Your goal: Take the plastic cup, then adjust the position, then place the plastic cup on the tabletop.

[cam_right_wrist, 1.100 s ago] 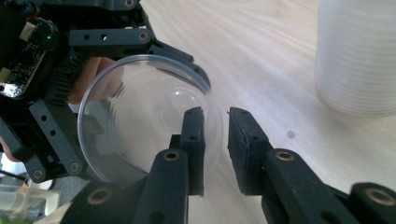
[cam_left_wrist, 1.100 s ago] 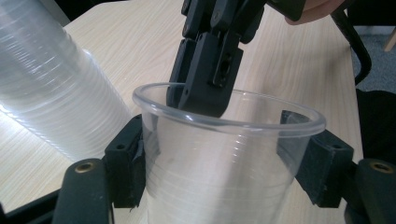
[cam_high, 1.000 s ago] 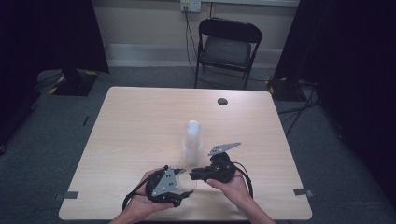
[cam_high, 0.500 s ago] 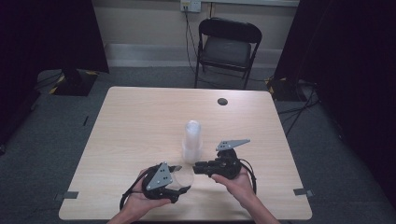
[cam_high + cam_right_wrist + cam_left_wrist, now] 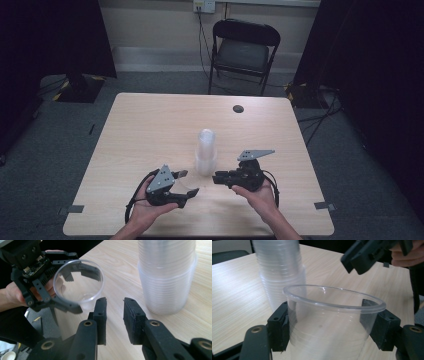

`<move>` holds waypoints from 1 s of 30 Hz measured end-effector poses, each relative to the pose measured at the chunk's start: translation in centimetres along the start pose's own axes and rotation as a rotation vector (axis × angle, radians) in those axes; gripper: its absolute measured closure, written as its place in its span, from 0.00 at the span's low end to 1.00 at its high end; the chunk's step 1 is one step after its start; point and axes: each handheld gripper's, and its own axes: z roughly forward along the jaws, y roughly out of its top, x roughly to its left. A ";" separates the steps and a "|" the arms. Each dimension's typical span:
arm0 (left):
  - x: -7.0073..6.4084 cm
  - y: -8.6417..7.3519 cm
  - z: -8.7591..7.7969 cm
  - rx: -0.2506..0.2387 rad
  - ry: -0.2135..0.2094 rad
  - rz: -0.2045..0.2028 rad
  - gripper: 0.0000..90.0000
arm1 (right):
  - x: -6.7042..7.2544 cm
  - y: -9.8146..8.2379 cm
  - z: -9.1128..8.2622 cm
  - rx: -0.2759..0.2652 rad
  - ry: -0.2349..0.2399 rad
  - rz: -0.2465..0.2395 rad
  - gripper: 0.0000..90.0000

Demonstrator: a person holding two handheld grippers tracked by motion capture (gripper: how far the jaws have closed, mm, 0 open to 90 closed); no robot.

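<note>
A tall stack of clear plastic cups [image 5: 205, 152] stands upright near the table's middle. My left gripper [image 5: 187, 182] lies in the person's left hand at the front, just left of the stack. In the left gripper view its pads [image 5: 279, 327] press both sides of a single clear cup [image 5: 332, 322], with the stack [image 5: 279, 272] right behind. My right gripper [image 5: 217, 178] points left toward that cup from the right of the stack. Its jaws [image 5: 114, 315] stand a little apart with nothing between them. The held cup [image 5: 77, 282] and the stack [image 5: 167, 277] lie ahead of it.
A small dark round disc [image 5: 238, 108] lies near the table's far edge. A black folding chair [image 5: 243, 50] stands behind the wooden table [image 5: 140, 130]. Cables trail from both grippers toward the front edge.
My left gripper has shifted a little to the left, away from the stack, with the clear cup still in it. The right gripper has hardly moved.
</note>
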 end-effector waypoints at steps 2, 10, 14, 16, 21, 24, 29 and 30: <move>0.4 0.1 -0.3 -0.017 0.023 -0.009 0.33 | -0.1 -0.2 -0.1 0.000 -0.040 -0.009 0.78; 1.7 0.3 -0.9 -0.057 0.064 -0.051 0.33 | -0.5 -0.3 -0.5 -0.019 -0.064 -0.004 0.77; 2.4 0.3 -1.0 -0.066 0.073 -0.080 0.33 | -0.7 -0.5 -0.9 -0.027 -0.090 -0.007 0.76; 2.6 0.3 -1.0 -0.068 0.080 -0.084 0.33 | -1.0 -0.7 -1.2 -0.036 -0.101 -0.004 0.76; 3.6 0.8 -1.1 -0.081 0.101 -0.090 0.33 | -1.3 -1.2 -1.8 -0.033 -0.155 -0.015 0.75; 4.2 1.2 -1.1 -0.110 0.119 -0.114 0.33 | -1.5 -1.6 -2.6 -0.049 -0.179 -0.013 0.75; 5.2 1.8 -1.4 -0.128 0.154 -0.130 0.33 | -2.0 -2.1 -3.1 -0.067 -0.204 0.001 0.74; 5.2 1.8 -1.4 -0.128 0.154 -0.130 0.33 | -2.0 -2.1 -3.1 -0.067 -0.204 0.001 0.74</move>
